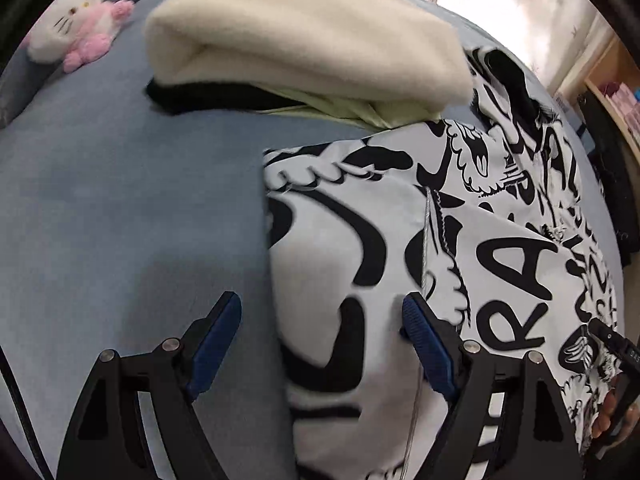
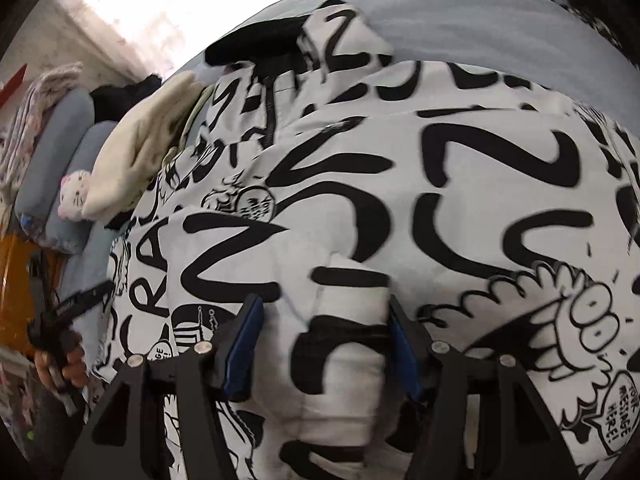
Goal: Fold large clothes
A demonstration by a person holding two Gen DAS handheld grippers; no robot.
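Observation:
A large white jacket with black graffiti print [image 1: 500, 240] lies folded on a blue-grey bed [image 1: 120, 200]. My left gripper [image 1: 320, 302] hangs open over the jacket's left edge: one finger is above the bare bed, the other above the cloth, and nothing is pinched. In the right wrist view the jacket [image 2: 460, 200] fills the frame. My right gripper [image 2: 325, 302] stands open astride a puffy fold of it, and the pads do not press the cloth. A hand holding the other gripper shows at the edge of each view.
A folded cream fleece [image 1: 300, 40] lies on a black garment [image 1: 208, 96] at the jacket's far end. A white and pink plush cat [image 1: 76, 20] sits by grey pillows [image 2: 64, 140]. A wooden shelf [image 1: 616, 92] stands beside the bed.

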